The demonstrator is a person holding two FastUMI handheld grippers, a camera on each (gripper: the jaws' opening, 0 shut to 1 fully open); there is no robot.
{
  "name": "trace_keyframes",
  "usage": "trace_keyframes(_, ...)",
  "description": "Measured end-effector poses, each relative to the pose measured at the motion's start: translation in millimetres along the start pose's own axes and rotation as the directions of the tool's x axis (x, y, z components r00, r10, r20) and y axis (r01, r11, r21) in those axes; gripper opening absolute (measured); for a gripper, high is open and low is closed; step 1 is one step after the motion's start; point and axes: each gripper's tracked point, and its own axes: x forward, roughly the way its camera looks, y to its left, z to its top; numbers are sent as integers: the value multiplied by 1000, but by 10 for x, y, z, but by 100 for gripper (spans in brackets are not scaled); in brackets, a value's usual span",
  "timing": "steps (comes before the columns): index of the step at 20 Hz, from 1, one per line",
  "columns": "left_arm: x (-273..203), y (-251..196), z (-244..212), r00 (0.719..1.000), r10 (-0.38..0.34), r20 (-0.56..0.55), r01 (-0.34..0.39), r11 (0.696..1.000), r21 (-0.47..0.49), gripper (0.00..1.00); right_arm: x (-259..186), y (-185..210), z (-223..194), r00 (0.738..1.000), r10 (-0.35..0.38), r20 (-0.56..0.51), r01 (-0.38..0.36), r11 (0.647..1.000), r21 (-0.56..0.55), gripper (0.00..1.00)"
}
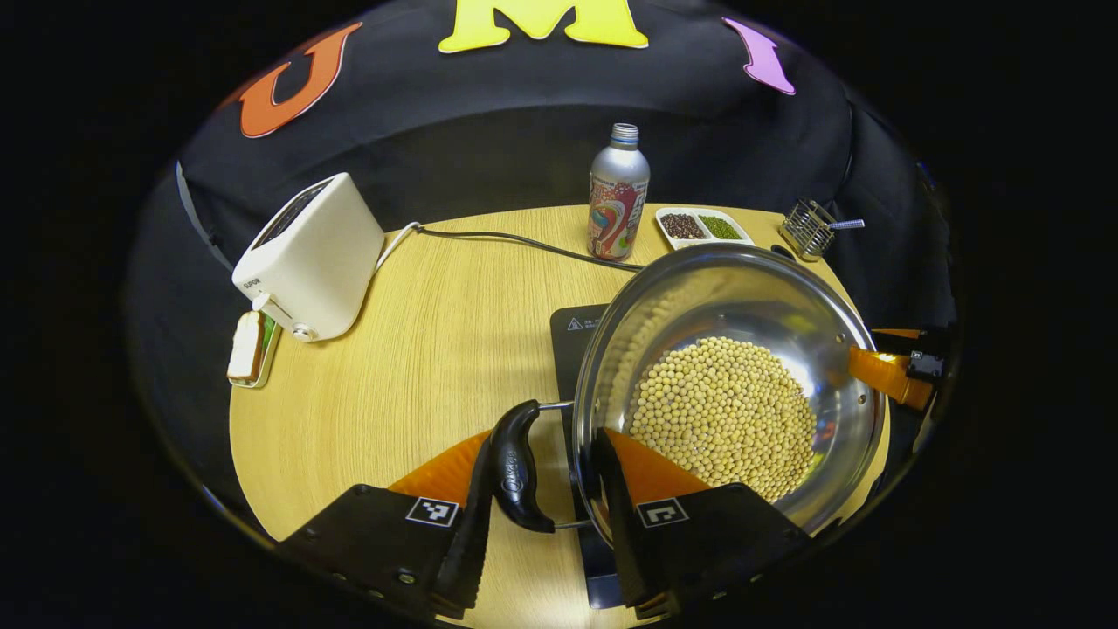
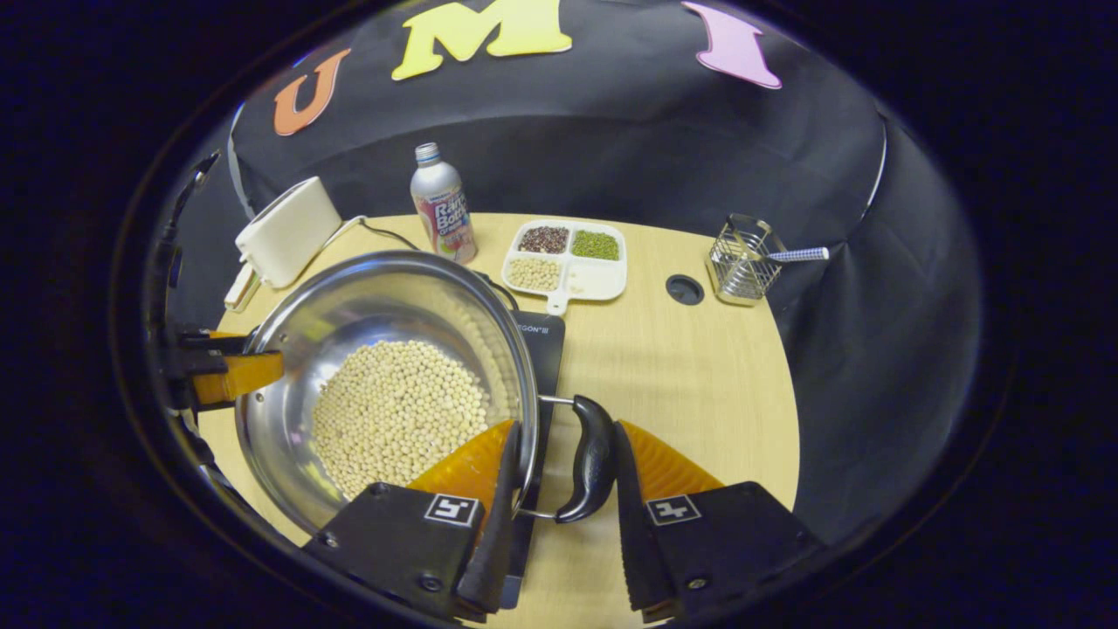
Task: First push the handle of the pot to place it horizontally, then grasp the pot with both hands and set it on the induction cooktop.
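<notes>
Now both grippers hold the steel pot (image 1: 742, 306) over the induction cooktop (image 1: 572, 336): the left gripper (image 1: 541, 489) straddles handle (image 1: 517, 467) and rim, the right gripper (image 2: 563, 476) likewise on the opposite handle (image 2: 592, 459). Firm clamping I cannot confirm. Uneven lifting might tilt the pot, spilling its soybeans (image 2: 393, 411). Behind, a divided dish (image 2: 568, 258) holds assorted beans.
</notes>
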Motion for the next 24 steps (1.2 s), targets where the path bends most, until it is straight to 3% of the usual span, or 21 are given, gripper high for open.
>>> trace_keyframes(5,-13,-2,22,1000,1,15,-1,1000,-15,59,-5,-9,32,1000,2,27,-3,1000,22,58)
trace_keyframes(6,-19,-4,26,1000,3,27,-2,1000,-27,49,-4,-2,42,999,9,36,-10,1000,25,58)
trace_keyframes(7,-27,0,33,999,9,52,-7,999,-38,51,8,-18,47,999,6,45,-7,1000,23,60)
trace_keyframes(8,-55,28,35,997,30,75,-26,998,-49,73,-26,-19,91,998,12,65,-13,1000,21,64)
trace_keyframes(10,-152,57,110,987,63,148,-55,997,-58,74,-123,-34,228,990,1,142,-5,1000,28,73)
trace_keyframes(11,-226,58,138,980,81,179,-71,996,-61,81,-187,2,306,984,4,177,-8,1000,23,69)
trace_keyframes(12,-243,59,181,972,93,216,-82,995,-59,98,-191,92,369,981,19,193,-23,1000,15,73)
trace_keyframes(14,-358,23,225,962,100,255,-90,995,-51,98,-250,185,350,977,35,209,-37,999,9,96)
trace_keyframes(18,-414,-22,215,959,93,268,-86,996,-38,98,-251,306,244,980,59,188,-60,998,2,97)
trace_keyframes(24,-596,11,297,942,96,322,-89,995,-38,98,-416,244,318,972,28,234,-28,1000,-5,100)
